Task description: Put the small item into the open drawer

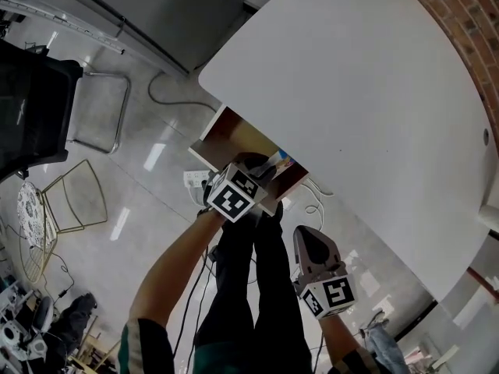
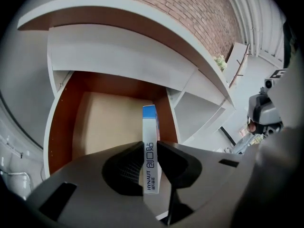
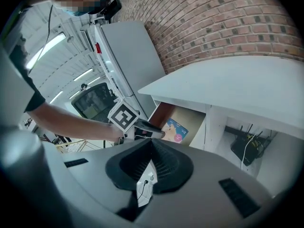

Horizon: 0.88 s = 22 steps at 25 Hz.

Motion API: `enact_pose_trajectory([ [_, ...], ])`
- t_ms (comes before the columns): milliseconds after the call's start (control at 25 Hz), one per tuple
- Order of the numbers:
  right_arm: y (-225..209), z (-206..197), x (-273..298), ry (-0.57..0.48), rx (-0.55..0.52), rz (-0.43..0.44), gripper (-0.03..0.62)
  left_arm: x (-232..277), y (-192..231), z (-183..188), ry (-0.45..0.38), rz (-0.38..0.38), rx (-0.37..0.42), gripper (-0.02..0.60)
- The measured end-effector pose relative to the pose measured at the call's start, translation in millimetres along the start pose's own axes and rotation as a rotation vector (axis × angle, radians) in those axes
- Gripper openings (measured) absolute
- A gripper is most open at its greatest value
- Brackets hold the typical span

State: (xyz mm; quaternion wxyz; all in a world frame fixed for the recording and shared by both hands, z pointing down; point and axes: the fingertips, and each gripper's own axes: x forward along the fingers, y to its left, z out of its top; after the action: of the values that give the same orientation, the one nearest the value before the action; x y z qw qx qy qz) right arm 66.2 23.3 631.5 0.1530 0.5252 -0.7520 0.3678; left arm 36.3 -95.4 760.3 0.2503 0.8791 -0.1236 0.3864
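The left gripper (image 2: pixel 151 144) is clenched on a small box (image 2: pixel 150 127), its jaws pressing the two broad faces so that the box stands on edge between them. The narrow white edge reads "HYNAUT" and the far end is blue. In the right gripper view the box (image 3: pixel 175 129) shows a blue and pink printed face. It is held over the open drawer (image 2: pixel 56 127), with its far end above the drawer's tan floor. Whether it touches that floor cannot be told. The drawer has red-brown inner walls and juts out from under the white desk top (image 1: pixel 351 92). The right gripper (image 3: pixel 152 144) has its jaws pressed together with nothing between them. In the head view it (image 1: pixel 310 244) hangs apart from the drawer, on the person's side of it.
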Motion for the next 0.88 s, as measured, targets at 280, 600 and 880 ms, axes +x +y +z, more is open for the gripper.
enact_pose_trajectory([
  [280,-3,-2,0,0.019,-0.014,-0.005,0.023,23,7,-7,0.028,0.002,-0.102,0.101],
  [600,-5,-7,0,0.031,-0.014,-0.010,0.023,42,17,-7,0.088,0.026,-0.115,0.101],
  [880,-7,-6,1,0.038,-0.011,-0.010,0.023,58,20,-4,0.109,0.015,-0.083,0.101],
])
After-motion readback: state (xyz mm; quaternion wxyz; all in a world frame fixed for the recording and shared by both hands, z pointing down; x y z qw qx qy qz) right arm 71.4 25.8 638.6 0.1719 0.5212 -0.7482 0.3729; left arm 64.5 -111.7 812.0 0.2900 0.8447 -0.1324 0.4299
